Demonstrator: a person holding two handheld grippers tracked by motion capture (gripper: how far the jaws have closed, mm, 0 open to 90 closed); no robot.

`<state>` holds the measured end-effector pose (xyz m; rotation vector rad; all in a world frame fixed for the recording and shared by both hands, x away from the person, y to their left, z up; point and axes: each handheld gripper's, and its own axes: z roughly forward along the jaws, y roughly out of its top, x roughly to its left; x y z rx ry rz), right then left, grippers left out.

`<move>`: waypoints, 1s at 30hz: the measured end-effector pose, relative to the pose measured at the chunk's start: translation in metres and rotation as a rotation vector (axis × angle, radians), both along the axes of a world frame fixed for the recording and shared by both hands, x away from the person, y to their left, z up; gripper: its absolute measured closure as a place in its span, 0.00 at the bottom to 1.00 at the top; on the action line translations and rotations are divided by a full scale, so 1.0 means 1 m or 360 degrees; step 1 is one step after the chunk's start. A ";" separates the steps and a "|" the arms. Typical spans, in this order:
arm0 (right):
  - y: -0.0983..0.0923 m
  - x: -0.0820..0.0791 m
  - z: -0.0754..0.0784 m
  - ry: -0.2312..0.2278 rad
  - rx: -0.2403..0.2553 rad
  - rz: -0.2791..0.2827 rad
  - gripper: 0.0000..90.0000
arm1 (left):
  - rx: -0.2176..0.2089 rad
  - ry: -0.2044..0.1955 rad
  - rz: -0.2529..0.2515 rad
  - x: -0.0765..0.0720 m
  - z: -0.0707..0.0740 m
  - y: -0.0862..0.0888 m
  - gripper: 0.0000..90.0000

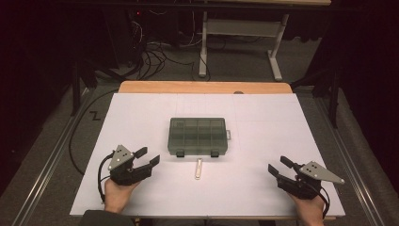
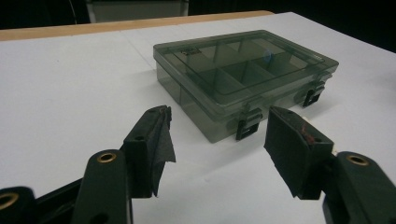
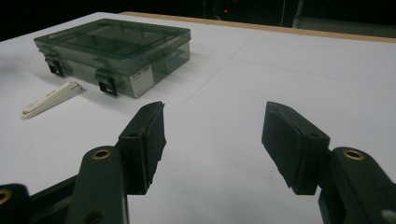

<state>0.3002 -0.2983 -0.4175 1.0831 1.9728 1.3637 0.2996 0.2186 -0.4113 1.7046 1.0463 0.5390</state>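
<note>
A smoky green clear plastic organiser box [image 1: 197, 136] with inner compartments lies closed in the middle of the white table [image 1: 141, 117], its two black latches facing me. A small cream stick-like piece [image 1: 198, 168] lies just in front of it. My left gripper [image 1: 147, 158] rests open at the near left, pointing toward the box [image 2: 243, 74], nothing between its jaws. At the near right my right gripper [image 1: 278, 167] is open too, with the box [image 3: 112, 49] and the cream piece [image 3: 51, 99] off to its left.
The table's wooden far edge [image 1: 202, 86] borders a dark floor with cables and a white desk frame [image 1: 240, 37]. Metal rails run along both sides of the table. White surface spreads on all sides of the box.
</note>
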 end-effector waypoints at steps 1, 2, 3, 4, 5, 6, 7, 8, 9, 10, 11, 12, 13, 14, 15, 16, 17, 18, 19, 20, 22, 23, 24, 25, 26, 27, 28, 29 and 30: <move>0.000 0.000 0.000 0.0002 -0.0005 0.0002 0.46 | -0.0002 0.0002 -0.0002 0.000 0.000 0.000 0.44; 0.000 0.000 0.000 0.0001 -0.0009 0.0002 0.46 | -0.0003 0.0002 -0.0003 0.000 0.000 0.000 0.44; 0.000 0.000 0.000 0.0002 -0.0010 0.0001 0.46 | -0.0003 0.0002 -0.0003 0.000 0.000 0.000 0.44; 0.000 0.000 0.000 0.0002 -0.0003 0.0000 0.46 | 0.0004 0.0006 -0.0007 0.000 0.000 0.000 0.44; 0.000 0.000 0.000 0.0002 -0.0002 -0.0001 0.46 | -0.0005 0.0004 -0.0007 0.000 0.000 0.000 0.44; 0.001 0.000 0.000 0.0000 -0.0006 0.0000 0.46 | -0.0006 0.0002 -0.0007 0.000 0.000 0.000 0.44; 0.001 0.000 0.000 0.0001 -0.0006 -0.0002 0.46 | -0.0004 0.0003 -0.0007 0.000 0.000 0.000 0.44; 0.001 0.000 0.000 0.0002 -0.0005 -0.0002 0.46 | -0.0004 0.0005 -0.0008 0.000 0.000 0.000 0.44; 0.001 -0.001 0.000 -0.0001 -0.0007 -0.0002 0.46 | -0.0006 0.0005 -0.0008 0.000 0.000 0.000 0.44; 0.001 -0.001 0.000 -0.0003 -0.0007 -0.0001 0.46 | -0.0006 0.0003 -0.0009 0.000 0.000 0.000 0.44; 0.001 0.000 0.000 -0.0004 -0.0007 0.0001 0.46 | -0.0006 0.0005 -0.0009 0.000 0.000 0.000 0.44; 0.001 0.000 0.000 -0.0004 -0.0006 -0.0001 0.46 | -0.0005 0.0006 -0.0009 0.000 0.000 0.000 0.44; 0.001 0.000 0.000 0.0001 -0.0004 -0.0003 0.46 | -0.0005 0.0004 -0.0009 0.000 0.000 0.000 0.44; 0.001 0.000 0.000 0.0001 -0.0003 -0.0003 0.46 | -0.0005 0.0002 -0.0008 0.000 0.000 -0.001 0.44; 0.001 0.000 0.000 0.0000 -0.0003 -0.0004 0.46 | -0.0007 0.0004 -0.0008 0.000 0.000 -0.001 0.44; 0.001 0.000 0.000 0.0003 0.0001 -0.0002 0.46 | -0.0005 0.0005 -0.0008 0.000 0.000 -0.001 0.44; 0.001 0.000 0.000 0.0004 0.0003 -0.0003 0.46 | -0.0004 0.0003 -0.0007 0.000 0.000 -0.001 0.44; 0.001 0.000 0.000 0.0001 0.0001 -0.0002 0.46 | -0.0004 0.0001 -0.0007 0.000 0.000 -0.001 0.44; 0.001 0.000 0.001 0.0001 0.0001 -0.0001 0.46 | -0.0006 0.0000 -0.0007 0.000 0.000 -0.001 0.44; 0.001 0.000 0.001 0.0000 0.0000 -0.0001 0.46 | -0.0005 -0.0001 -0.0008 0.000 0.000 0.000 0.44; 0.001 0.000 0.000 0.0000 0.0002 -0.0002 0.46 | -0.0010 -0.0002 -0.0009 0.000 0.000 0.000 0.44; 0.001 0.000 0.000 -0.0001 0.0002 -0.0002 0.46 | -0.0010 -0.0003 -0.0009 0.000 0.000 0.000 0.44; 0.001 0.000 0.001 -0.0001 0.0003 -0.0002 0.46 | -0.0010 -0.0003 -0.0010 0.000 0.000 0.000 0.44; 0.001 0.000 0.001 0.0001 0.0003 -0.0001 0.46 | -0.0009 -0.0003 -0.0011 0.000 0.000 0.000 0.44; 0.002 0.000 0.001 0.0000 0.0003 0.0001 0.46 | -0.0008 -0.0004 -0.0011 0.000 0.000 -0.001 0.44; 0.002 0.000 0.001 0.0000 0.0003 0.0003 0.46 | -0.0008 -0.0004 -0.0011 0.000 0.000 -0.001 0.44; 0.002 0.000 0.001 -0.0001 0.0003 0.0005 0.46 | -0.0006 -0.0004 -0.0014 0.000 0.000 -0.001 0.44; 0.002 0.000 0.001 -0.0001 0.0004 0.0006 0.46 | -0.0004 -0.0004 -0.0014 0.000 0.000 -0.001 0.44; 0.002 0.000 0.001 -0.0001 0.0005 0.0008 0.46 | -0.0007 -0.0004 -0.0014 0.000 0.000 -0.001 0.44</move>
